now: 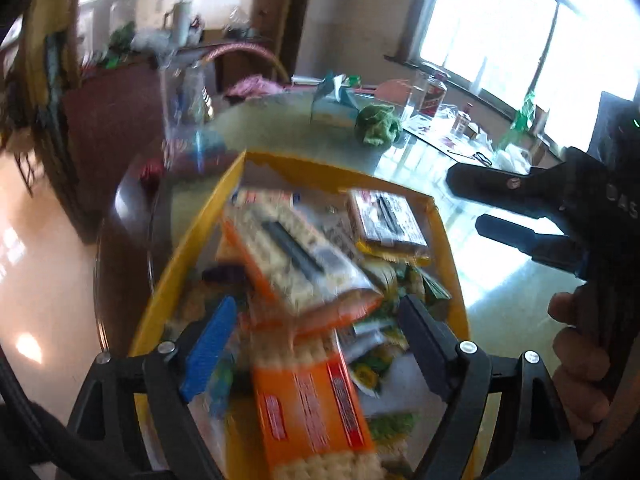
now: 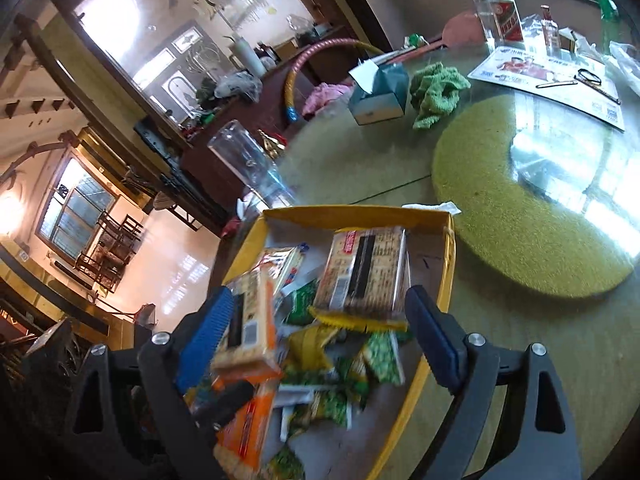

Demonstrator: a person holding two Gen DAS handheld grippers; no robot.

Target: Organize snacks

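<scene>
Fingers [image 1: 210, 344] of both grippers spread wide, empty, over yellow box [image 2: 448, 264].

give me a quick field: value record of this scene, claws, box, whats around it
left claw: open, over the box
right claw: open, over the box
yellow box: on the glass table, holds orange cracker packs and green snack packets
tissue box: beyond the yellow box
green cloth: beside the tissue box
green mat: under the glass, right of the yellow box
</scene>
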